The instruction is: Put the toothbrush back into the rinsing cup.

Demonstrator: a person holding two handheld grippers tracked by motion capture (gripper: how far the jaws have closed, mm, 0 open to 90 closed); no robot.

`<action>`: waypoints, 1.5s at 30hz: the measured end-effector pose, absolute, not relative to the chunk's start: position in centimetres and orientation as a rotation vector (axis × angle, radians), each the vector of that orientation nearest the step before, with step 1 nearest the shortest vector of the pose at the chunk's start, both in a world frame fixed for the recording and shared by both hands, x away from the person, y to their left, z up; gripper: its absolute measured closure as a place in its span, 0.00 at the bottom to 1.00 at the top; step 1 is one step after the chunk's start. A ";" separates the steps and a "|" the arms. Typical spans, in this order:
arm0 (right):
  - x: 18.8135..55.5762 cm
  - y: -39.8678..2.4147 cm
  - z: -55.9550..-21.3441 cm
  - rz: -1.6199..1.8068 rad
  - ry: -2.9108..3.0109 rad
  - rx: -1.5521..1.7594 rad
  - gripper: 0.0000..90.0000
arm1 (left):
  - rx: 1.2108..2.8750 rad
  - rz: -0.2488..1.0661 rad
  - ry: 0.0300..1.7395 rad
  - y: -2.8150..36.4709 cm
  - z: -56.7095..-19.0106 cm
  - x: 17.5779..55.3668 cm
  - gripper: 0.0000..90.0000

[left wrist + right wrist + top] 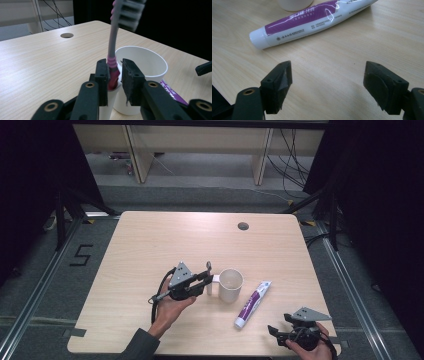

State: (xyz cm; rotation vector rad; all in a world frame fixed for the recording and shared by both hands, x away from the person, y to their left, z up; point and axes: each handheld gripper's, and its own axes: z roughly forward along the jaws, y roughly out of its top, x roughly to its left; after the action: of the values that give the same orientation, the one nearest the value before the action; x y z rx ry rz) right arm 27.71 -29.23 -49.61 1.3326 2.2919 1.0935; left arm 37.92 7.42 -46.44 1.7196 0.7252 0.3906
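A pink and grey toothbrush point(111, 45) stands upright with its foot in a small white holder point(107, 100) at the side of a white cup point(231, 285). My left gripper point(206, 280) has its jaws on either side of the handle. In the left gripper view point(115, 66) the handle leans on the left pad and a gap shows at the right pad. A purple and white toothpaste tube point(253, 304) lies to the right of the cup. My right gripper point(274, 332) rests open near the table's front right corner, with the capped end of the tube point(312, 20) just beyond its jaws point(329, 75).
The light wooden table point(150, 245) has a round cable hole point(243, 226) near its far edge. Dark curtains stand on both sides, and desk legs and cables lie on the floor beyond the table.
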 end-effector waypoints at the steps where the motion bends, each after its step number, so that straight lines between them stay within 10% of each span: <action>1: 27.6 -29.2 -49.5 1.095 2.298 1.357 0.27 | 1.728 0.400 0.724 7.4 -46.4 37.8 0.75; 16: 27.7 -29.3 -49.6 1.097 2.286 1.331 0.27 | 1.734 0.394 0.751 8.8 -45.4 36.3 0.39; 45: 28.0 -29.7 -49.6 1.089 2.291 1.318 0.27 | 1.833 0.358 0.820 14.2 -47.4 31.5 0.30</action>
State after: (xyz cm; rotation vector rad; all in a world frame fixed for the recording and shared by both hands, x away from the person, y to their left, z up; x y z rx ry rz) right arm 27.97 -29.68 -49.64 1.3178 2.2911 1.0887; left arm 31.53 14.21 -47.42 1.8332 0.8200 0.3577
